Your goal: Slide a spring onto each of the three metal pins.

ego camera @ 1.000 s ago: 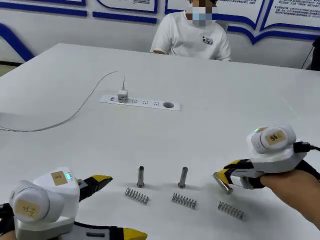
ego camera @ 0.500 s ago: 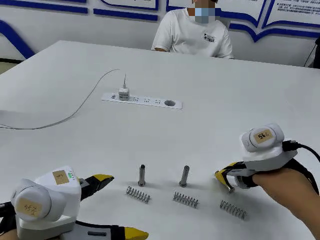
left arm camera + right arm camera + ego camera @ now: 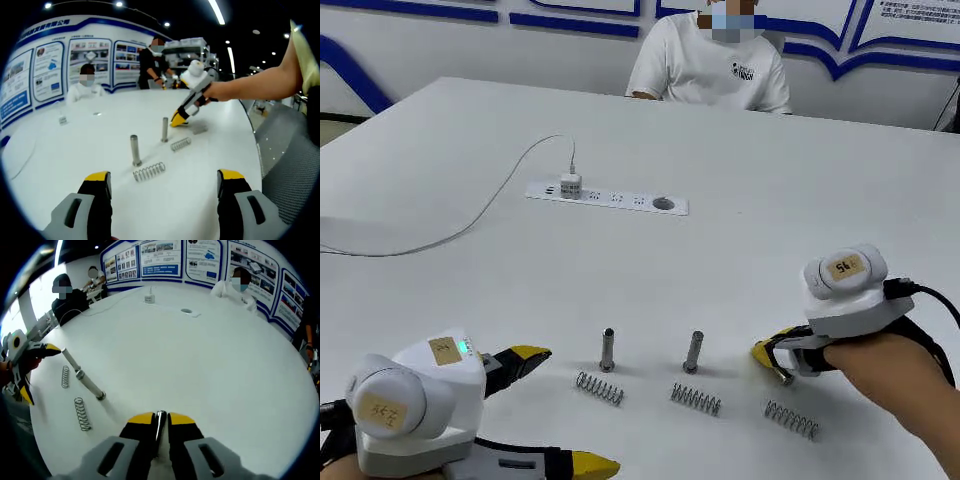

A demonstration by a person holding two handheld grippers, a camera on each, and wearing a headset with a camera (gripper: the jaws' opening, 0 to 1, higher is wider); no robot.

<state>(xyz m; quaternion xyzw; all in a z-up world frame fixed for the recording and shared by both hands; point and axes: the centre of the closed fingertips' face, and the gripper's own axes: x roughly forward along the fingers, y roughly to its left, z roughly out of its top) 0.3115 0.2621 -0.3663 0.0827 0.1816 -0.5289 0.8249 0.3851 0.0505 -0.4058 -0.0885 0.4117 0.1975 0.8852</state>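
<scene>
At the bottom left of the head view, the frame edge cuts off the left gripper [image 3: 570, 408]. Its yellow-tipped jaws are spread wide with nothing between them. Just beyond, three coiled wire springs [image 3: 695, 399] lie on their sides in a row across the lower middle of the white table [image 3: 770, 200], apart from one another. Behind the two left-hand springs stand two upright grey metal pins [image 3: 608, 349], both bare. At lower right, the right gripper [image 3: 772, 352] has its jaws pinched on the third pin [image 3: 783, 377]. A short end pokes out below, near the rightmost spring, and the rest is hidden. Open tabletop runs up to a power strip [image 3: 608, 198] with a cable [image 3: 485, 205]. A person [image 3: 710, 65] sits at the far edge.
</scene>
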